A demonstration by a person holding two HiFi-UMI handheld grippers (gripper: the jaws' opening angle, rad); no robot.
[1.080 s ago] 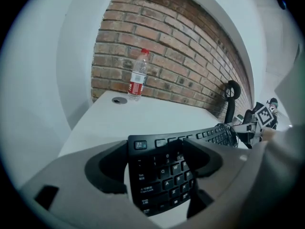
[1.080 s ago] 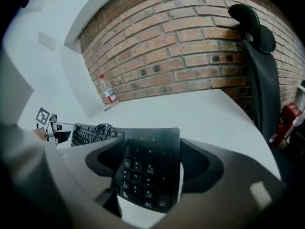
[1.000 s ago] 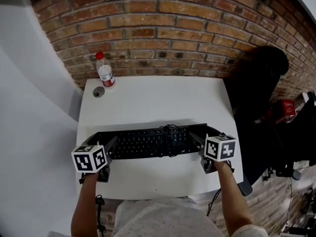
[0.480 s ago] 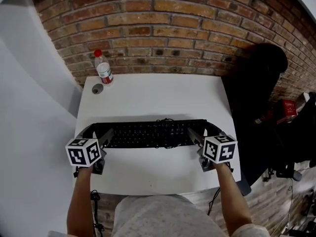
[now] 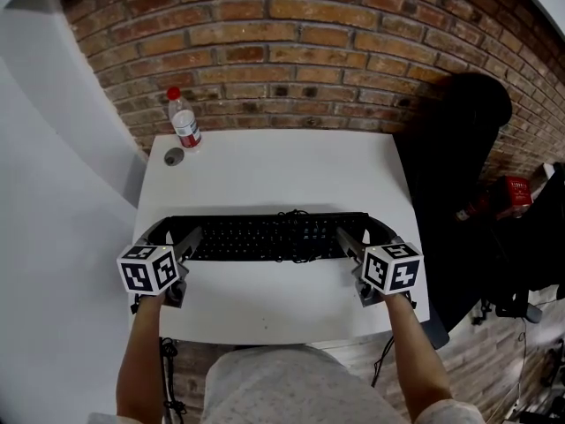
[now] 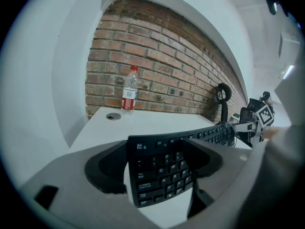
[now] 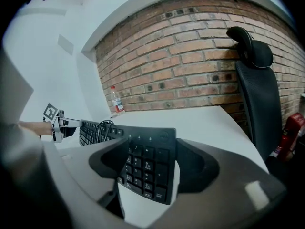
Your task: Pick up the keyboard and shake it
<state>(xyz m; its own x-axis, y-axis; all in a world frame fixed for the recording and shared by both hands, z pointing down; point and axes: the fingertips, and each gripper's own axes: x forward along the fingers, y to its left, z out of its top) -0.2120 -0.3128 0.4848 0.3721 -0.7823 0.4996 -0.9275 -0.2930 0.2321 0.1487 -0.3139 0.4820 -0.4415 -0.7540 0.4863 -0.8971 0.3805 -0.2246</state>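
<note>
Two grippers bracket the black keyboard, which lies flat across the near half of the white table, parallel to its front edge. The left gripper has the keyboard's left end between its fingers, which pinch it across its depth, one pad on the far edge and one on the near edge. The right gripper straddles the number-pad end the same way; its jaws are closing, with the pads already against both long edges.
</note>
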